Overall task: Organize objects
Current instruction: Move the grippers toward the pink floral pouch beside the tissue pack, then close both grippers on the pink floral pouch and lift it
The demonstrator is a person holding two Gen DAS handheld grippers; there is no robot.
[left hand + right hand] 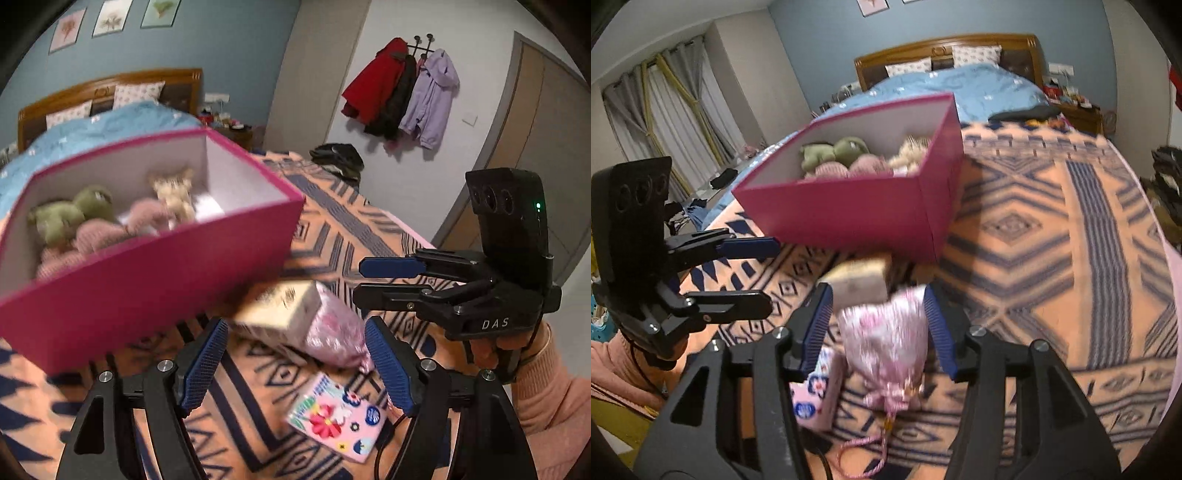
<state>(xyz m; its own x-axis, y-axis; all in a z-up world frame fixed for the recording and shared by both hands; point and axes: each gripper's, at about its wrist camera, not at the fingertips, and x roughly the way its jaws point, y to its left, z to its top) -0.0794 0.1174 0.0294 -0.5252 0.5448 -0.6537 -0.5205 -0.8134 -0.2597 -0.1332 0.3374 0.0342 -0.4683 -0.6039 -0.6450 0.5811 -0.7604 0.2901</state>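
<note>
Left gripper [295, 360]: jaws well apart, clamped on nothing, hovering over a cream carton [277, 314] lying on the patterned blanket [373, 225]. Right gripper [879, 325]: jaws partly apart, straddling a pink drawstring pouch [886, 350]; contact with the pads not discernible through the blur. Just left of the pouch, a small pink flowered box [814, 398]. Beyond, on the blanket, an open magenta box [849, 210] holding green, pink and beige plush toys [849, 151].
</note>
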